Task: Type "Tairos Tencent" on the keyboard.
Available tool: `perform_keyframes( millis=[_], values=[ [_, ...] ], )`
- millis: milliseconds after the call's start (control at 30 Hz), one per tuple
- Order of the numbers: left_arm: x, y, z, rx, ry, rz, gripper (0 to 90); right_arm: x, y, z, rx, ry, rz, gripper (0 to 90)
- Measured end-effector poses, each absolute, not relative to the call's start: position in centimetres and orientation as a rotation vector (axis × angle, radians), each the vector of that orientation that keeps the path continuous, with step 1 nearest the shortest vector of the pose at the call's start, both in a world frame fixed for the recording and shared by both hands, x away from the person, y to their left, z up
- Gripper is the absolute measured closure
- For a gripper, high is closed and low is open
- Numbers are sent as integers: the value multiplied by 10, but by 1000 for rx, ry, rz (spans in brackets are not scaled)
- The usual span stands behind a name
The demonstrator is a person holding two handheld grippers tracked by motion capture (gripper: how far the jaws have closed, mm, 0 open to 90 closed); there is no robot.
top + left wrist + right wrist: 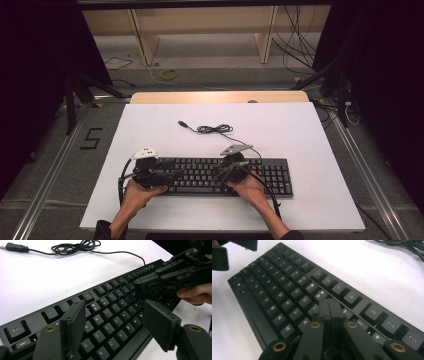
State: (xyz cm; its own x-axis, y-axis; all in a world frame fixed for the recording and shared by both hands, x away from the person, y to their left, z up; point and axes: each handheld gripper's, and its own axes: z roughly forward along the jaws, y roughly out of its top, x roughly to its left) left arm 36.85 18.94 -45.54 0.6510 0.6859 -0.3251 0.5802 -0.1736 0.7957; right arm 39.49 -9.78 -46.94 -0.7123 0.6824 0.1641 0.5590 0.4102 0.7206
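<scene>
A black keyboard (270, 175) lies across the near half of the white tabletop (300, 130), with its coiled cable (215, 129) and USB plug (183, 123) loose behind it. My left gripper (172, 175) hovers over the keyboard's left end. In the left gripper view it (113, 315) stands open above the letter keys (110, 322), with nothing between its fingers. My right gripper (217, 176) is over the middle of the keyboard. Its jaws are shut together, empty, in the right gripper view (329, 306), tips just above the keys near the number row.
A wooden table edge (220, 96) runs behind the white top. Beyond it are shelf legs (145, 40), floor cables (295, 50) and a yellow ring (169, 74). Black stand legs (95, 85) flank both sides. Bare white surface surrounds the keyboard.
</scene>
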Motion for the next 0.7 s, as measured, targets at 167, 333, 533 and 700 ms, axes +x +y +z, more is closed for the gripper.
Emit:
perform_keyframes(
  millis=[167,333,533,700],
  values=[
    [366,192,-456,1844,999,134,331,395,-96,-470,1111,2513,1185,900],
    [363,194,-457,1841,995,134,327,396,-95,-473,1113,2523,1164,900],
    [360,196,-457,1833,996,130,317,396,-94,-475,1103,2529,1156,900],
    [359,197,-458,1835,997,134,310,396,-94,-475,1105,2533,1152,900]
  ],
)
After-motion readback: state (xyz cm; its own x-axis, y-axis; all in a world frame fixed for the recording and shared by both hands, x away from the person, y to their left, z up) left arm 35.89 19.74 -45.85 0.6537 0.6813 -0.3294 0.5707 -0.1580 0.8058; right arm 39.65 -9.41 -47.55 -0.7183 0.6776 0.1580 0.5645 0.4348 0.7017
